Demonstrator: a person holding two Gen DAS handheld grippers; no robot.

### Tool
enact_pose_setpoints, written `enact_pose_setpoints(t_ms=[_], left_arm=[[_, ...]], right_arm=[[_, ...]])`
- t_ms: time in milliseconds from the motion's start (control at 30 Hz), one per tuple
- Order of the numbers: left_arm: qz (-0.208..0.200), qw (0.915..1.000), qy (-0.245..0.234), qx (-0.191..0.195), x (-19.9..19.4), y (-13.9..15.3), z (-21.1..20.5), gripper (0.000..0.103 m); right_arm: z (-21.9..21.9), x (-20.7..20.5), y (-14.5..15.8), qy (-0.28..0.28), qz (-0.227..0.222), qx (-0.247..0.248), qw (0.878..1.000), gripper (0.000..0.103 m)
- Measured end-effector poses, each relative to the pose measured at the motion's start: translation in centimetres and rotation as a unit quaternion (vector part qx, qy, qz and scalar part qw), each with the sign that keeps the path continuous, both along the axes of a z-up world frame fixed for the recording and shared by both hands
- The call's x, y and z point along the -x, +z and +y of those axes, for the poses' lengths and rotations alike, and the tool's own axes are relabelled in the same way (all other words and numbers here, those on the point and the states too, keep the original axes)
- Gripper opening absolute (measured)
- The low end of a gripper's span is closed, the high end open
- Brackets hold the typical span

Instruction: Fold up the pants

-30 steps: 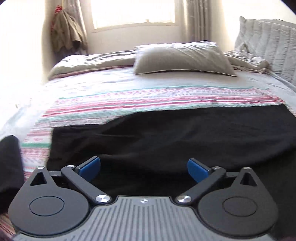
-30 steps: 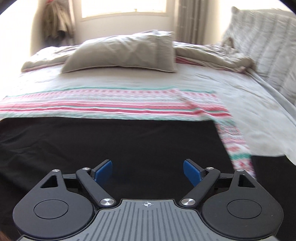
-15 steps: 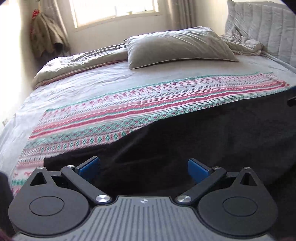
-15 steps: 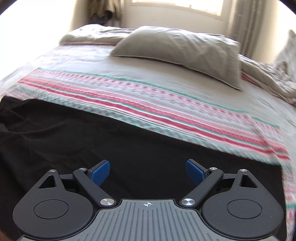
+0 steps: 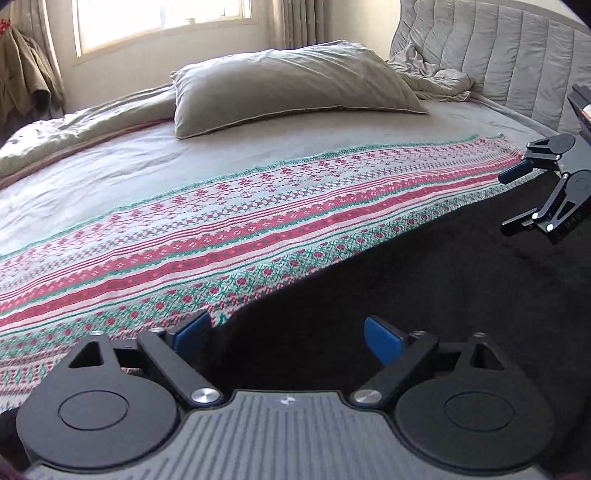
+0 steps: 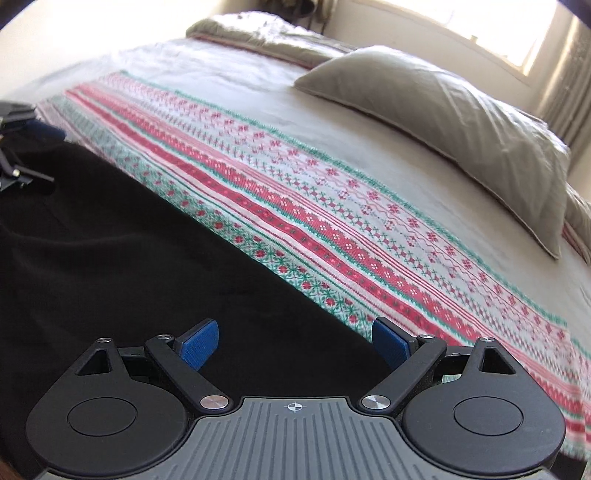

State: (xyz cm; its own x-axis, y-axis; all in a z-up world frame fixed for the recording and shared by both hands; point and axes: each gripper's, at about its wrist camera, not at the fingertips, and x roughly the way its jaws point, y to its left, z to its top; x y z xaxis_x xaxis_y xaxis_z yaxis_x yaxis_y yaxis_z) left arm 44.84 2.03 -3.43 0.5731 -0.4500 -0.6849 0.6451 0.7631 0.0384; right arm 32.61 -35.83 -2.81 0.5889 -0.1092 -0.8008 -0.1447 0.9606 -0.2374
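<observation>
The black pants (image 5: 424, 280) lie spread flat on the near part of the bed, over a red, green and white patterned blanket (image 5: 221, 236). My left gripper (image 5: 288, 338) is open and empty, low over the pants' left far corner. My right gripper (image 6: 295, 339) is open and empty, low over the pants (image 6: 129, 258) at their right far edge. The right gripper also shows at the right edge of the left wrist view (image 5: 517, 199). The left gripper shows at the left edge of the right wrist view (image 6: 29, 155).
A grey pillow (image 5: 291, 88) lies across the middle of the bed, with rumpled grey bedding (image 5: 74, 125) behind it. A padded headboard (image 5: 498, 48) stands at the right. A window (image 5: 159, 22) and hanging clothes (image 5: 22, 77) are at the far wall.
Both grippers have swung outward toward opposite ends of the pants' far edge and dropped lower. Each now sees the other. Both stay open.
</observation>
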Motion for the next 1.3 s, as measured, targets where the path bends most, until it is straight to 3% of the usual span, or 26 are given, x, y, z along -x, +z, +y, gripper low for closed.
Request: enact_pose_setpoints(t_ms=[100, 200, 267, 300, 333, 500, 600, 733, 933, 1133, 1300], left_arm=[[0.026, 0.9996, 0.001, 0.015, -1.3, -0.3, 0.1, 0.075], [0.045, 0.9990, 0.001, 0.000, -1.8, -0.6, -0.1, 0.058], [0.050, 0.9987, -0.003, 0.008, -1.7, -0.6, 0.0, 0.039], [0.057, 0.9982, -0.002, 0.016, -1.6, -0.5, 0.1, 0.021], [0.060, 0.9980, 0.002, 0.020, -1.5, -0.5, 0.2, 0.011], [0.030, 0.9992, 0.020, 0.017, 0.3, 0.0, 0.1, 0.005], [0.005, 0.9988, 0.043, 0.025, 2.0, 0.7, -0.1, 0.005], [-0.036, 0.9974, 0.060, 0.016, 4.8, 2.6, -0.3, 0.005], [-0.077, 0.9935, 0.079, 0.028, 9.8, 5.7, 0.4, 0.005], [-0.106, 0.9891, 0.092, 0.045, 16.4, 8.0, 1.9, 0.005], [-0.100, 0.9888, 0.095, 0.057, 22.7, 7.9, 4.0, 0.005]], right_arm=[[-1.5, -1.2, -0.5, -0.007, 0.004, -0.015, 1.000, 0.092], [-2.9, -2.1, -1.4, -0.013, 0.014, -0.040, 0.999, 0.090], [-3.8, -2.5, -2.2, -0.018, 0.026, -0.065, 0.997, 0.089], [-4.3, -2.6, -2.4, -0.027, 0.028, -0.086, 0.996, 0.089], [-4.7, -2.5, -2.4, -0.033, 0.026, -0.103, 0.994, 0.086], [-4.0, -1.2, -1.8, -0.014, 0.017, -0.134, 0.991, 0.020], [-2.5, -0.7, -1.3, -0.021, 0.015, -0.097, 0.995, 0.008], [-0.3, 0.6, 0.6, -0.036, -0.015, -0.045, 0.998, 0.006], [1.8, 4.3, 4.9, -0.056, -0.046, -0.034, 0.997, 0.005], [5.1, 11.1, 9.1, -0.059, -0.092, -0.029, 0.994, 0.005], [8.3, 18.1, 10.3, -0.044, -0.107, -0.028, 0.993, 0.004]])
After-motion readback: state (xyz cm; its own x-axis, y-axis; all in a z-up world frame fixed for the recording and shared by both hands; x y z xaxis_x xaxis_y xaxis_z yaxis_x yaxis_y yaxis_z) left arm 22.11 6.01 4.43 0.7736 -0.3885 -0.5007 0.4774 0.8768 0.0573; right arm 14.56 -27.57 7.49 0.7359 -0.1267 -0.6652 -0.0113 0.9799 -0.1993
